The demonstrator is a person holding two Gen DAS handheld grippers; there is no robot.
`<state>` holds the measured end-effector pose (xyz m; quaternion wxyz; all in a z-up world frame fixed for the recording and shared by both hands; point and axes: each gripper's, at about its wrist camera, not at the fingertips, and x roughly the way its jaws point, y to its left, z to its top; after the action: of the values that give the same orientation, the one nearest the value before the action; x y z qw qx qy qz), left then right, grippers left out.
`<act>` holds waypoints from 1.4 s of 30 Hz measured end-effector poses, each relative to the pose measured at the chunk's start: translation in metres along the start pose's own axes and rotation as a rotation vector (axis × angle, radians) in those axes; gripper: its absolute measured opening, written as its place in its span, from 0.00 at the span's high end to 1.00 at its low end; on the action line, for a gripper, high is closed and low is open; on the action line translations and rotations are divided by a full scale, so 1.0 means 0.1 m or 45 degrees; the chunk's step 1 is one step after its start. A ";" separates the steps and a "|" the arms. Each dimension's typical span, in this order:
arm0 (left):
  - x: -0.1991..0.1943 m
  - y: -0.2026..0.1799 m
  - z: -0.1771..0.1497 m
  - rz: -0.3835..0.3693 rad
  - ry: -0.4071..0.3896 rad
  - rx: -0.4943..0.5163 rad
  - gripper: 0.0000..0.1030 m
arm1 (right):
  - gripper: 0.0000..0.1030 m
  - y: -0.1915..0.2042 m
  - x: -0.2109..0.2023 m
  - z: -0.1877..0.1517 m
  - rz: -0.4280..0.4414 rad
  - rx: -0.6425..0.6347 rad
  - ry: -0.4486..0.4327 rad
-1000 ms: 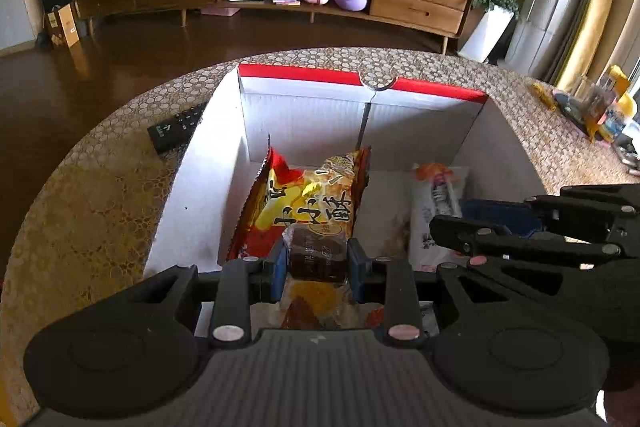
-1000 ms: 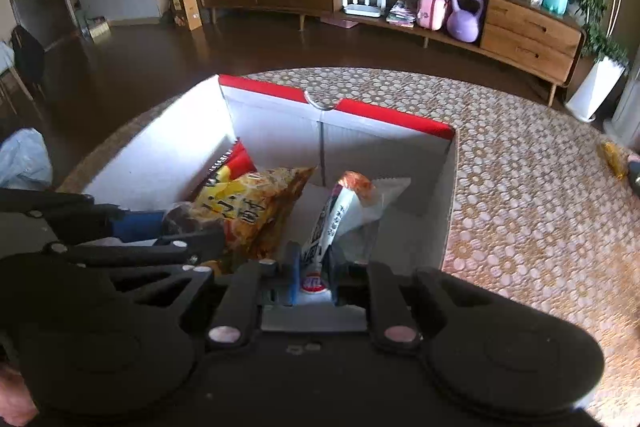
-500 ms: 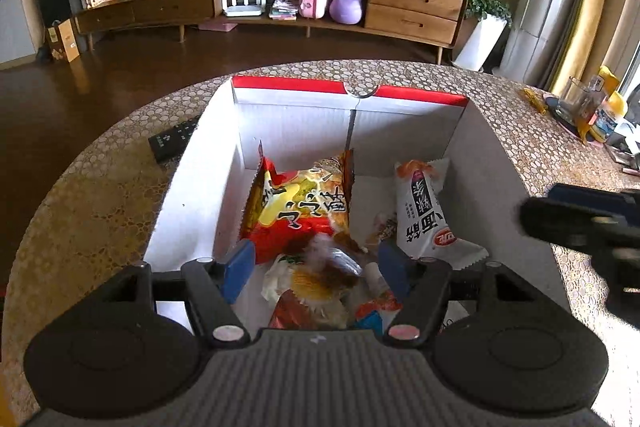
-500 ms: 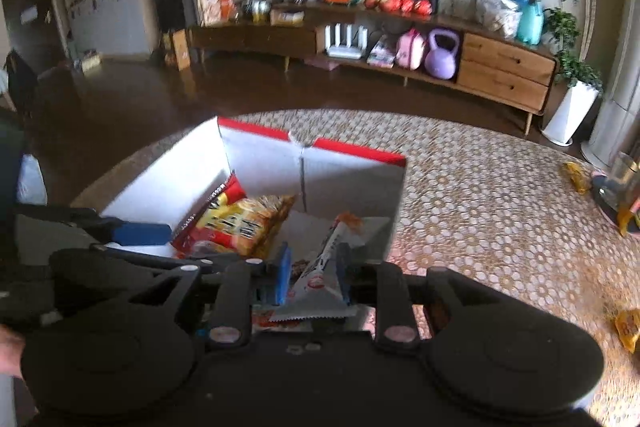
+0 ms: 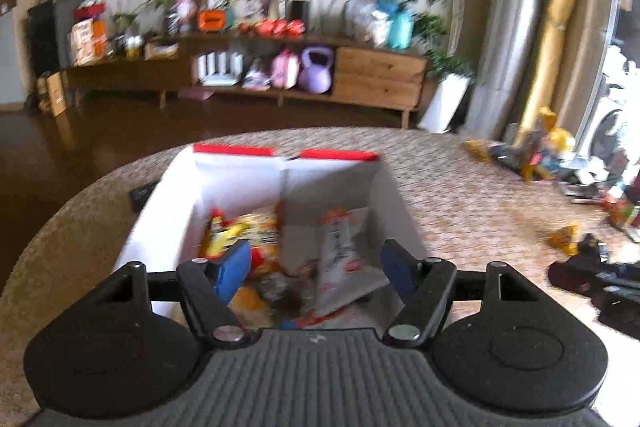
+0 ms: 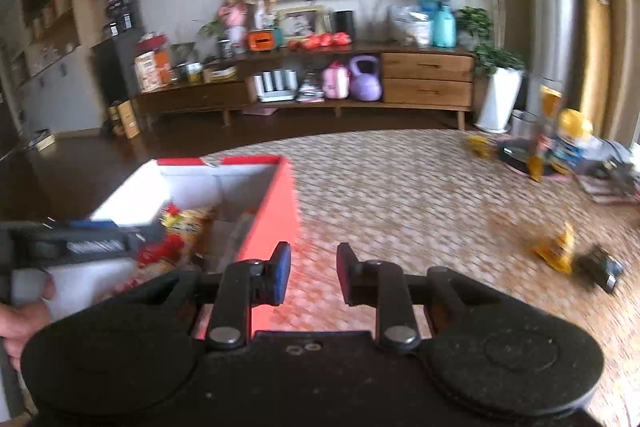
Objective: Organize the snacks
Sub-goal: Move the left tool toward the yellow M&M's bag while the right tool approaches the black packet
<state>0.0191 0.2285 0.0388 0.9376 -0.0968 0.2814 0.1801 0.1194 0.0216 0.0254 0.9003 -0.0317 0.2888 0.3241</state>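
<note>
The white box with a red rim (image 5: 168,195) holds a yellow-red packet (image 5: 248,231), a white packet (image 5: 340,259) and a small dark-wrapped snack (image 5: 280,291). My left gripper (image 5: 316,269) hovers over the box's near end. Its jaws are opening wide and the pads grip nothing; the snacks lie below them. My right gripper (image 6: 312,273) is open with a narrow empty gap. It hangs over the tablecloth just right of the box's red outer wall (image 6: 280,211). A yellow snack (image 6: 556,247) and a small dark packet (image 6: 600,267) lie loose on the table to the right.
A black remote (image 5: 142,193) lies left of the box. Packets and clutter (image 5: 540,151) are piled at the table's far right edge. A hand (image 6: 20,319) holds the left gripper (image 6: 80,243). The round table (image 6: 400,187) has a patterned cloth.
The left gripper let go of the dark snack, opened and drew back upward. The right gripper released the white packet into the box and swung right, out over the table.
</note>
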 end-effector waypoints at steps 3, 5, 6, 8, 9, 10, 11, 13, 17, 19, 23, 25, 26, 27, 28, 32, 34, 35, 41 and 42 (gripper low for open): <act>-0.04 -0.23 -0.01 -0.058 -0.025 0.051 0.30 | 0.77 -0.17 -0.04 -0.11 -0.045 0.041 0.004; -0.06 -0.35 -0.03 -0.089 -0.042 0.076 0.30 | 0.76 -0.26 -0.08 -0.18 -0.067 0.061 0.004; -0.06 -0.42 -0.03 -0.108 -0.048 0.092 0.30 | 0.76 -0.30 -0.09 -0.20 -0.078 0.069 0.004; -0.04 -0.51 -0.06 -0.125 -0.052 0.108 0.30 | 0.76 -0.38 -0.12 -0.26 -0.091 0.091 0.000; -0.04 -0.57 -0.09 -0.136 -0.056 0.119 0.30 | 0.75 -0.42 -0.14 -0.28 -0.097 0.102 -0.002; -0.04 -0.61 -0.10 -0.147 -0.059 0.129 0.30 | 0.75 -0.45 -0.17 -0.32 -0.103 0.111 -0.005; -0.04 -0.66 -0.12 -0.155 -0.060 0.139 0.30 | 0.75 -0.48 -0.19 -0.34 -0.111 0.118 -0.009; -0.05 -0.76 -0.15 -0.183 -0.067 0.167 0.30 | 0.74 -0.55 -0.24 -0.40 -0.130 0.131 -0.017; -0.07 -0.97 -0.21 -0.232 -0.070 0.210 0.27 | 0.73 -0.69 -0.32 -0.51 -0.167 0.162 -0.027; -0.06 -1.08 -0.23 -0.255 -0.067 0.236 0.27 | 0.73 -0.77 -0.36 -0.55 -0.192 0.181 -0.034; -0.03 -1.26 -0.29 -0.298 -0.068 0.270 0.27 | 0.71 -0.94 -0.43 -0.63 -0.243 0.214 -0.050; 0.00 -1.35 -0.32 -0.313 -0.064 0.284 0.27 | 0.71 -1.03 -0.46 -0.66 -0.265 0.228 -0.055; 0.01 -1.40 -0.33 -0.321 -0.060 0.291 0.27 | 0.70 -1.07 -0.48 -0.68 -0.281 0.235 -0.059; 0.03 -1.45 -0.34 -0.333 -0.057 0.299 0.27 | 0.70 -1.12 -0.49 -0.69 -0.294 0.242 -0.059; 0.04 -1.50 -0.36 -0.341 -0.054 0.305 0.27 | 0.70 -1.15 -0.50 -0.71 -0.302 0.250 -0.060; 0.12 -1.67 -0.40 -0.371 -0.039 0.331 0.27 | 0.70 -1.31 -0.54 -0.74 -0.339 0.280 -0.065; 0.16 -1.76 -0.41 -0.385 -0.033 0.346 0.27 | 0.70 -1.38 -0.56 -0.75 -0.353 0.291 -0.066; 0.18 -1.80 -0.41 -0.390 -0.029 0.354 0.27 | 0.70 -1.41 -0.56 -0.76 -0.360 0.296 -0.067; 0.30 -2.04 -0.40 -0.413 -0.019 0.389 0.27 | 0.70 -1.59 -0.57 -0.80 -0.387 0.317 -0.063; 0.33 -2.08 -0.40 -0.416 -0.021 0.394 0.27 | 0.70 -1.62 -0.56 -0.80 -0.388 0.319 -0.061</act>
<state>0.1069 0.0356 0.0043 0.9602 0.0053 0.2787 -0.0188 0.1418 -0.1573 -0.0323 0.9425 0.0451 0.2971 0.1461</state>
